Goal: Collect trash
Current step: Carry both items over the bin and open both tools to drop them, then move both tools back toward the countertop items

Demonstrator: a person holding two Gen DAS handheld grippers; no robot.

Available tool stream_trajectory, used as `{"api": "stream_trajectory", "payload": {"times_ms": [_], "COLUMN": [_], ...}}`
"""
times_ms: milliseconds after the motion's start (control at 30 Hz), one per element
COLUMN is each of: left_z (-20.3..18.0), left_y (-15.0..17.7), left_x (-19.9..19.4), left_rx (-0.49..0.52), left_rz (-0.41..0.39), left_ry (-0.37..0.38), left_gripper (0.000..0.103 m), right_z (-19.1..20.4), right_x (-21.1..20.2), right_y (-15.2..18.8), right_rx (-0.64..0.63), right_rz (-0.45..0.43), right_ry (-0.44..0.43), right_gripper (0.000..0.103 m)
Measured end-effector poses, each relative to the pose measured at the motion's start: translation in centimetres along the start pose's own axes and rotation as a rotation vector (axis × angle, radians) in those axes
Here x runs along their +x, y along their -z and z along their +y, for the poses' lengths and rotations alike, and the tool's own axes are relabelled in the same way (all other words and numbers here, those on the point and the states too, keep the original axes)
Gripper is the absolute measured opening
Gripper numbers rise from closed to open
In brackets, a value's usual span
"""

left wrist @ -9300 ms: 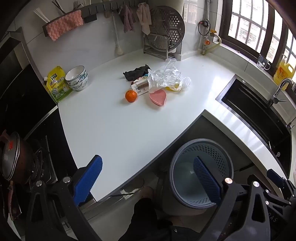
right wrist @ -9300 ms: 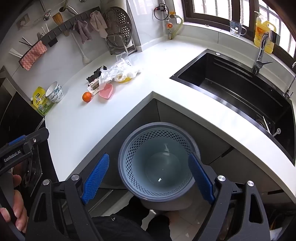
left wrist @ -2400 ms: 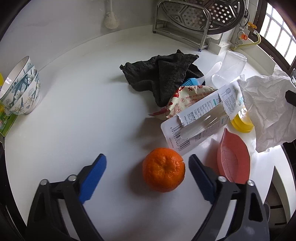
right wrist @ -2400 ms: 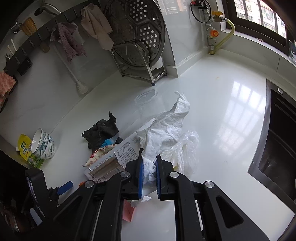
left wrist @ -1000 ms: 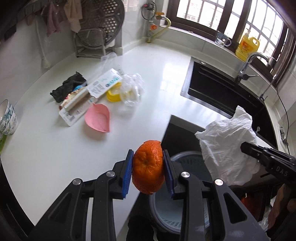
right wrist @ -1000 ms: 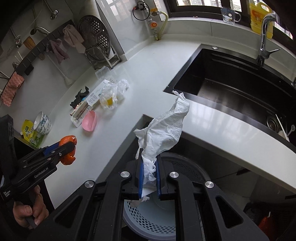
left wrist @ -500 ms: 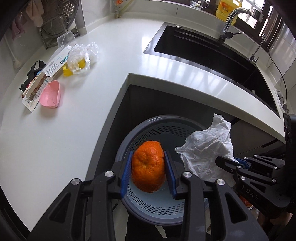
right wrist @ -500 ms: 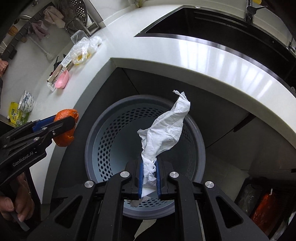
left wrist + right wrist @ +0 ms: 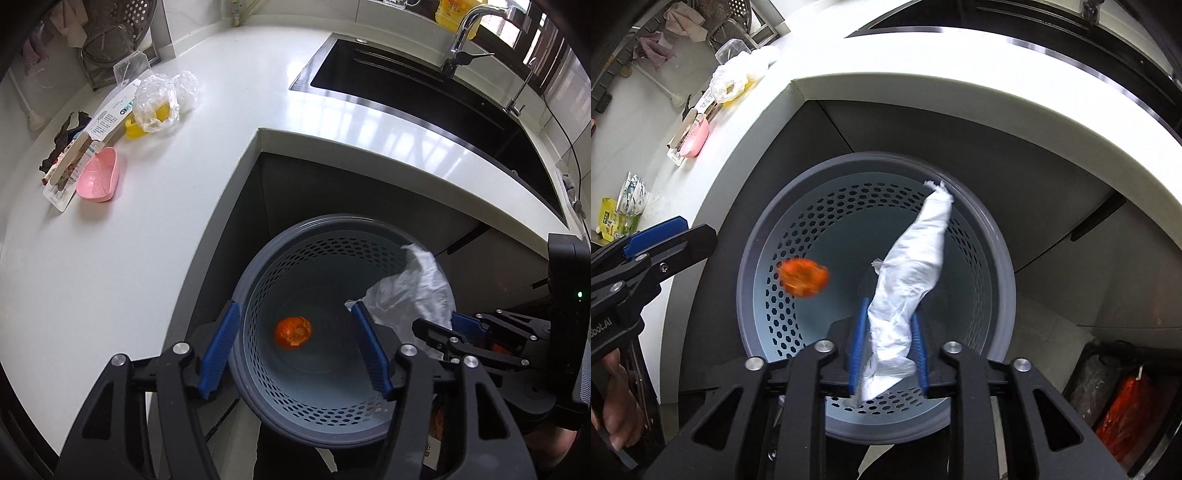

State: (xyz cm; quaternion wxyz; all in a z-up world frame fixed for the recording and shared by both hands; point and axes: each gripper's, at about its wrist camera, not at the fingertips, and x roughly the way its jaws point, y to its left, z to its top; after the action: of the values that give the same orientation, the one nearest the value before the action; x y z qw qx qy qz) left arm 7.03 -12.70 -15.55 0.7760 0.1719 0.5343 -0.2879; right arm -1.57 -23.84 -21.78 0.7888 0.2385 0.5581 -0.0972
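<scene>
Right now the left gripper point(image 9: 295, 345) hangs over the mouth of the grey perforated trash bin point(image 9: 266, 258) with its blue-padded fingers point(image 9: 218, 349) spread wide and nothing between them. Below that gap, inside the bin, is the orange point(image 9: 293, 331); in the right wrist view it shows as a blurred orange smear point(image 9: 804, 277) against the bin's pale inner wall, so I cannot tell whether it is resting on the bottom or in the air.

Beside it, the right gripper point(image 9: 888, 349) is also over the bin, its blue pads set close on either side of a crumpled white plastic bag point(image 9: 908, 273). The bag stands up between them and leans toward the far rim of the bin point(image 9: 1001, 236). I cannot tell whether the pads are pinching it or have just parted from it. From the left wrist view the same bag point(image 9: 413, 291) billows above the bin's right side.

The bin sits on the floor in the recess of a white countertop point(image 9: 110, 251). Well apart on that counter lie a pink leaf-shaped dish point(image 9: 98, 180), a flat printed package point(image 9: 79, 151) touching it, a dark rag point(image 9: 68, 129), a yellow cup point(image 9: 135, 128) and a clear plastic bag point(image 9: 159, 101). A black sink point(image 9: 424, 99) with a faucet point(image 9: 461, 40) lies beyond.
</scene>
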Motion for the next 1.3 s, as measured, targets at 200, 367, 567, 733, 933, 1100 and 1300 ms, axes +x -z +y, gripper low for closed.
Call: {"api": "stream_trajectory", "payload": {"times_ms": [200,367,567,733,933,1100,1300], "left_z": [0.0,0.2,0.3,0.9,3.5,6.7,11.1], "left_y": [-0.1,-0.2,-0.3,-0.5,-0.6,-0.4,-0.6], "left_x": [-0.2,-0.7,-1.5,-3.1,-5.3,-7.0,-9.1], "left_rx": [0.009,0.004,-0.004,-0.014,-0.073,-0.133,-0.212], "left_rz": [0.002,-0.009,-0.023,-0.058,-0.102,-0.132,-0.181], "left_ry": [-0.020,-0.027,-0.032,-0.044,-0.071,-0.101,-0.152], "left_gripper": [0.062,0.064,0.064,0.067,0.070,0.072,0.080], "right_z": [-0.2,-0.3,-0.6,-0.6,0.4,2.7,6.9], "right_x": [-0.8,-1.1,-1.7,-2.5,-3.3,-3.8,-4.3], "right_y": [0.2,0.4,0.4,0.3,-0.6,-2.3,-5.6], "right_rx": [0.006,0.019,0.023,0.010,-0.011,-0.046,-0.109], "right_rz": [-0.016,-0.016,-0.021,-0.029,-0.042,-0.070,-0.111], "right_ry": [0.006,0.002,-0.006,-0.011,-0.028,-0.051,-0.080], "right_gripper": [0.044,0.044,0.046,0.046,0.048,0.050,0.051]}}
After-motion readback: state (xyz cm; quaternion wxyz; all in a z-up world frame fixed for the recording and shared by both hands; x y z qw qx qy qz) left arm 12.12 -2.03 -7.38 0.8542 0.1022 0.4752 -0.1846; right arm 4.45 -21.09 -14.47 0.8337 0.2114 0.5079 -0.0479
